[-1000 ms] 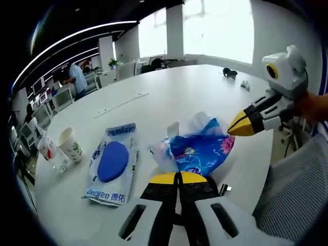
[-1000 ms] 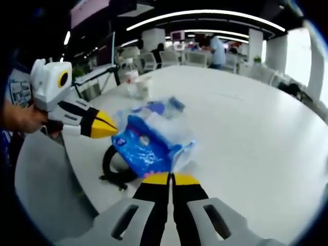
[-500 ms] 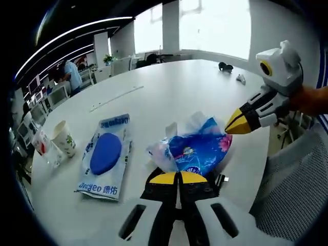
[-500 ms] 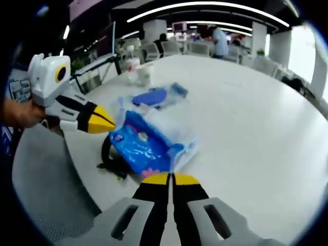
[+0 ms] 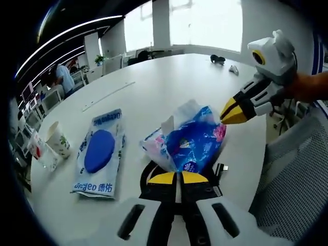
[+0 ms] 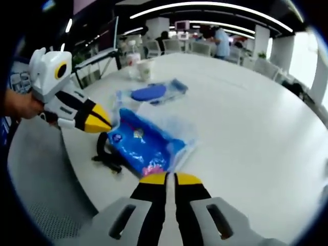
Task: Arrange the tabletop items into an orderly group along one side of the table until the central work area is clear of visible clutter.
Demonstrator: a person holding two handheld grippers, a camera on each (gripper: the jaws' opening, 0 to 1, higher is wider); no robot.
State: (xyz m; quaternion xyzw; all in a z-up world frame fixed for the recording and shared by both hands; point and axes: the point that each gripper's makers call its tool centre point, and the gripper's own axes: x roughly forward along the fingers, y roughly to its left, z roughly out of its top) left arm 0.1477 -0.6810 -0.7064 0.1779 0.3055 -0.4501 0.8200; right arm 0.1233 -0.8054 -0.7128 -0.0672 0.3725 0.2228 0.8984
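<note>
Both my tongs, left and right, are pressed together on the blue bag, which has risen off the desk since a moment ago; I judge it's ready to carry aside beside the pouch.

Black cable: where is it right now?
The black cable lies looped near the table edge in the right gripper view, partly under the blue floral tissue pack, just below the left gripper tip.
</note>
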